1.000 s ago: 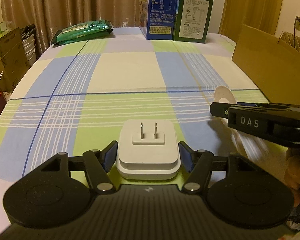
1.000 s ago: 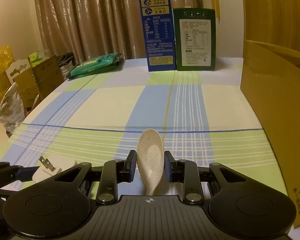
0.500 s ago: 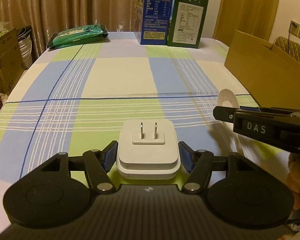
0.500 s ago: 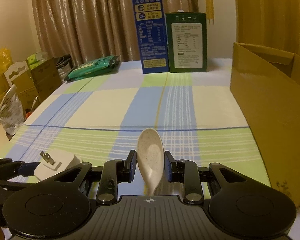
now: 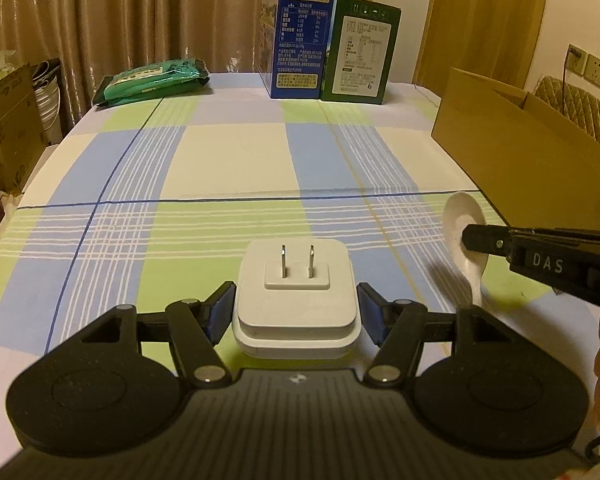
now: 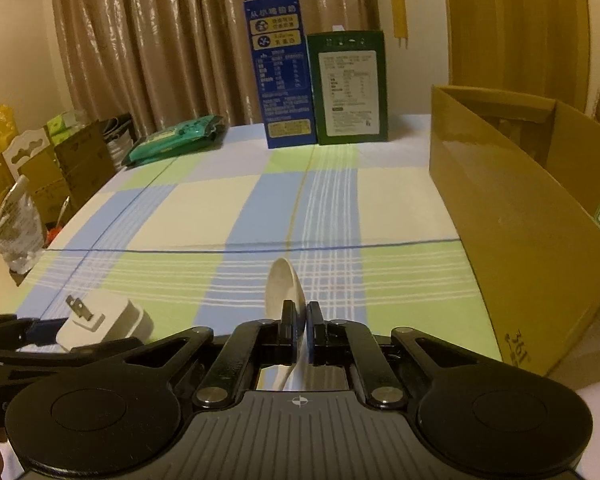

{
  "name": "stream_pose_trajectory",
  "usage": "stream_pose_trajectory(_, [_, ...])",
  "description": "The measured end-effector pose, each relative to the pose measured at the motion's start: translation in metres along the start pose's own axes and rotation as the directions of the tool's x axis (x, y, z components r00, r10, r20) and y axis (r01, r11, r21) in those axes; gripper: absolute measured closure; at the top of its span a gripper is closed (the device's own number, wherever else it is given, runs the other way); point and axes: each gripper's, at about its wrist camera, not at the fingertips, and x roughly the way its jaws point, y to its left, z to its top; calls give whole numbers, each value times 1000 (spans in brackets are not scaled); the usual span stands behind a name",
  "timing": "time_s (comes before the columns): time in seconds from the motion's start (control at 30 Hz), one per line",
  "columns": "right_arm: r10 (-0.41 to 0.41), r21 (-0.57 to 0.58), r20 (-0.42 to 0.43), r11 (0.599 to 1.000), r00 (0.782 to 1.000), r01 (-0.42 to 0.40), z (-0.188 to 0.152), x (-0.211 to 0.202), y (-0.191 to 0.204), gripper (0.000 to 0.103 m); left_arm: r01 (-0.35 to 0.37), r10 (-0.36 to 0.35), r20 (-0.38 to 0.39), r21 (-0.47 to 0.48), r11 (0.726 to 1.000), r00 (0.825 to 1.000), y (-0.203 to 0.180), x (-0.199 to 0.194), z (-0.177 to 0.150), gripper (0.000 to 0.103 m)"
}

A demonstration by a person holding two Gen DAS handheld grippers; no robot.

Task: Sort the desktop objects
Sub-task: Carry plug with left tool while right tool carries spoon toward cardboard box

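A white plug adapter (image 5: 296, 292) with two metal prongs sits between the fingers of my left gripper (image 5: 296, 310), which is shut on it and holds it over the checked tablecloth. It also shows in the right wrist view (image 6: 100, 318) at the lower left. My right gripper (image 6: 299, 326) is shut on a white ceramic spoon (image 6: 285, 286), pinched edge-on with its bowl pointing forward. The spoon (image 5: 464, 236) and the right gripper's black finger show at the right of the left wrist view.
An open cardboard box (image 6: 520, 200) stands along the table's right side. A blue carton (image 5: 302, 32), a green carton (image 5: 362, 56) and a green packet (image 5: 152, 82) are at the far edge. Boxes and bags (image 6: 40, 168) stand off the table's left.
My right gripper has closed tight on the spoon, which turned edge-on. Both grippers have lifted a little, and the left one still holds the adapter.
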Motion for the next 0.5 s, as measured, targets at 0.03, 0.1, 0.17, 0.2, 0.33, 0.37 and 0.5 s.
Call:
stream_pose_trajectory(0.03, [0,0,0,1000,1000,0,0,0,0,102,2,-2,-1,-3,1000,1000,0,-1,-1,43])
stream_pose_trajectory(0.1, [2,1,0,1000,1000,-2,0,-2,0,102,6,-6,-2,-5,1000,1000,-1,-3,-3,43])
stream_pose_trajectory(0.17, [4,0,3,1000,1000,-4,0,-2,0,102,8,-8,-3,-5,1000,1000,-2,-3,-4,43])
stream_pose_trajectory(0.2, [5,-2,5,1000,1000,-5,0,-3,0,102,8,-8,-3,-5,1000,1000,-2,-3,-4,43])
stream_pose_trajectory(0.33, [7,8,10,1000,1000,-7,1,-5,0,102,10,-10,2,-11,1000,1000,-1,-3,-3,43])
stream_pose_trajectory(0.37, [10,12,12,1000,1000,-10,2,-6,-1,102,11,-11,4,-12,1000,1000,-1,-3,-2,43])
stream_pose_trajectory(0.5, [18,31,30,999,999,-19,7,-16,-2,102,18,-18,10,-7,1000,1000,-4,-5,-1,43])
